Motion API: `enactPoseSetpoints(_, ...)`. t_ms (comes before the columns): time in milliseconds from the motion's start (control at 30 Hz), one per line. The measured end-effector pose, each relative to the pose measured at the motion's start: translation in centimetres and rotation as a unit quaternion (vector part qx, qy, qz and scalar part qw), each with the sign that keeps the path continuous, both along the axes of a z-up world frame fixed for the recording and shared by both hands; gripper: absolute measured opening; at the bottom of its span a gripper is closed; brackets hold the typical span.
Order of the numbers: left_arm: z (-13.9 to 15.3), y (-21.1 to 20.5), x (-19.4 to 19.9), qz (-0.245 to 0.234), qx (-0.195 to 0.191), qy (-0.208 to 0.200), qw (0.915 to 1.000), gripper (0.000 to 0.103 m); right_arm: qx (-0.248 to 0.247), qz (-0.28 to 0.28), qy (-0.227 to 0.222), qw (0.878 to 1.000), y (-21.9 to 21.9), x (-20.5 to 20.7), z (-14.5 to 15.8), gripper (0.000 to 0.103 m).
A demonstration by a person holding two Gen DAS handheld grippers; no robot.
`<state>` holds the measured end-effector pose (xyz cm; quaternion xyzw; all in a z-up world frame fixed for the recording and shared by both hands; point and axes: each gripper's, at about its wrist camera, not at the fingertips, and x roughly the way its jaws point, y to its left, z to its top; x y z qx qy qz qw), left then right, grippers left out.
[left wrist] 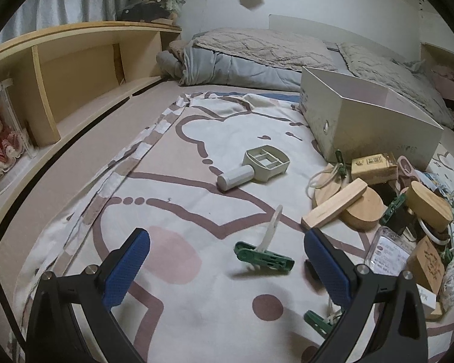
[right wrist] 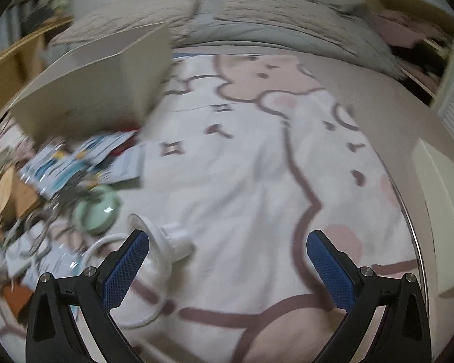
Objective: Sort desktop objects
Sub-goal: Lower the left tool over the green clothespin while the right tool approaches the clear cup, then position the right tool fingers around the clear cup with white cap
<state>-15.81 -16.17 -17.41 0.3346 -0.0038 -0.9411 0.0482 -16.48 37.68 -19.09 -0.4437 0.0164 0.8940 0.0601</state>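
Holding both tongs released and empty, I have my left gripper (left wrist: 227, 260) over a green clip (left wrist: 264, 257) lying on the sheet (left wrist: 178, 139) toward its near edge, while my right gripper (right wrist: 227, 257) hovers beside a white cable (right wrist: 130, 275) at the edge of the pile (right wrist: 45, 181). Risk one, in my judgement: the clip's cream strap (left wrist: 271, 230) stands up, so closing on it could flip or drag the clip rather than lift it. Risk two: the right view is blurred, so a hasty grab could snag the cable and pull loose items from the pile, well short of the box (left wrist: 378, 121).
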Motion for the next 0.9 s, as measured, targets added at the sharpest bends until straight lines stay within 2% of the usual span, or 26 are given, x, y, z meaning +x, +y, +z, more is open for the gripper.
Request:
enactPoseSetpoints(233,-0.5,0.3,-0.1,-0.005,-0.007,-0.001,1.0000,0.103,-0.025,-0.082,-0.004,0.996,3.7,-0.6,-1.1,0.103)
enactPoseSetpoints(400,-1.1,0.2,-0.3,0.000,-0.007,-0.011,0.9999,0.103,-0.042,-0.100,0.010,0.994,4.7,-0.4,-1.0,0.103)
enactPoseSetpoints(533,-1.4,-0.3,-0.5,0.008,0.007,-0.017,0.9998,0.103,-0.064,-0.058,0.047,0.995,3.5,0.1,0.0,0.103)
enactPoseSetpoints(667,-1.6,-0.7,-0.5,0.013,0.020,-0.022,0.9995,0.103,-0.067,-0.014,0.041,0.997,1.7,-0.3,0.0,0.103)
enactPoseSetpoints(800,-1.8,-0.9,-0.5,0.014,0.026,-0.025,0.9992,0.103,-0.044,0.026,0.033,0.998,-0.4,-0.4,-0.5,0.103)
enactPoseSetpoints(900,-1.9,-1.0,-0.6,0.015,0.028,-0.029,0.9991,0.102,0.004,0.043,0.036,0.998,-1.7,-0.3,-0.3,0.103)
